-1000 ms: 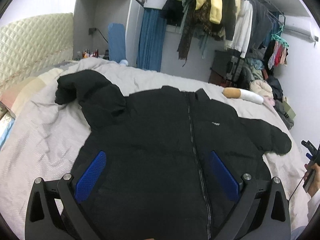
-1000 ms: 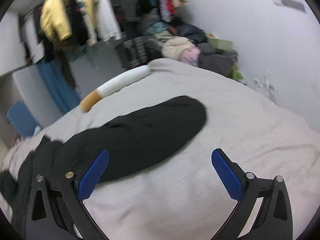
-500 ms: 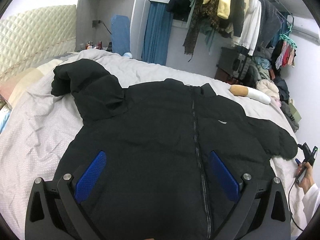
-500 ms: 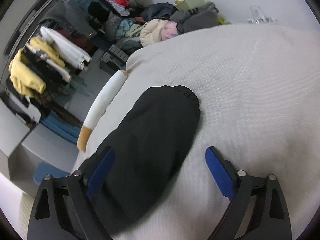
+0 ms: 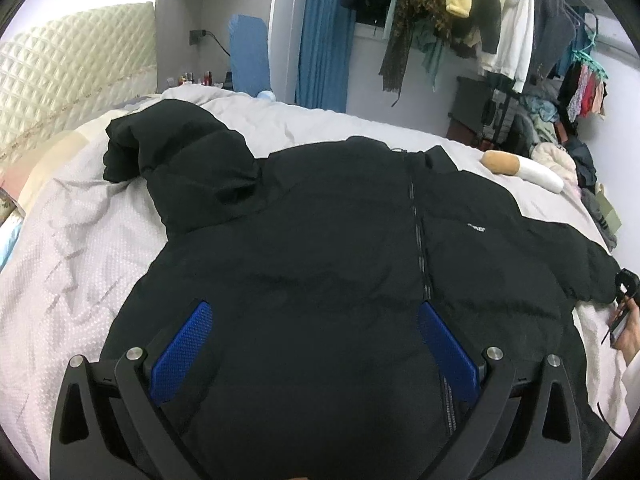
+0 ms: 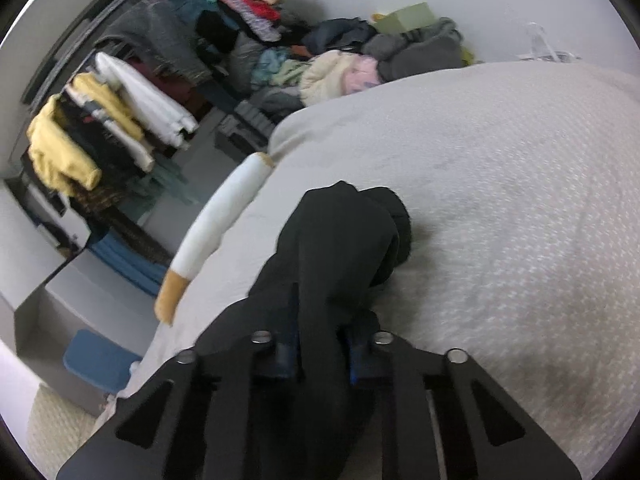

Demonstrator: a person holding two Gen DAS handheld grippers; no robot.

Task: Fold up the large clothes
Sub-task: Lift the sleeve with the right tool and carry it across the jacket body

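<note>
A big black jacket (image 5: 340, 248) lies flat on the bed (image 5: 72, 240), front side up, with its zipper (image 5: 418, 232) running down the middle. One sleeve is bent up near the top of the bed. The other sleeve (image 5: 576, 264) sticks out to the side.

The left tool (image 5: 316, 344) hangs over the bottom part of the jacket. Its two blue pads (image 5: 182, 350) are wide apart and hold nothing. The zipper runs down by the pad on the right.

The right tool (image 6: 320, 350) is at the end of that far sleeve (image 6: 344, 240). Its pads are squeezed close together, and the black sleeve cloth is pinched between them. The end of the sleeve bunches up just past the tool and rests on the bed cover (image 6: 500, 200).

A long white and tan pillow (image 6: 216, 224) lies near the sleeve, at the edge of the bed. Clothes hang on a rack (image 5: 460, 12) behind the bed.
</note>
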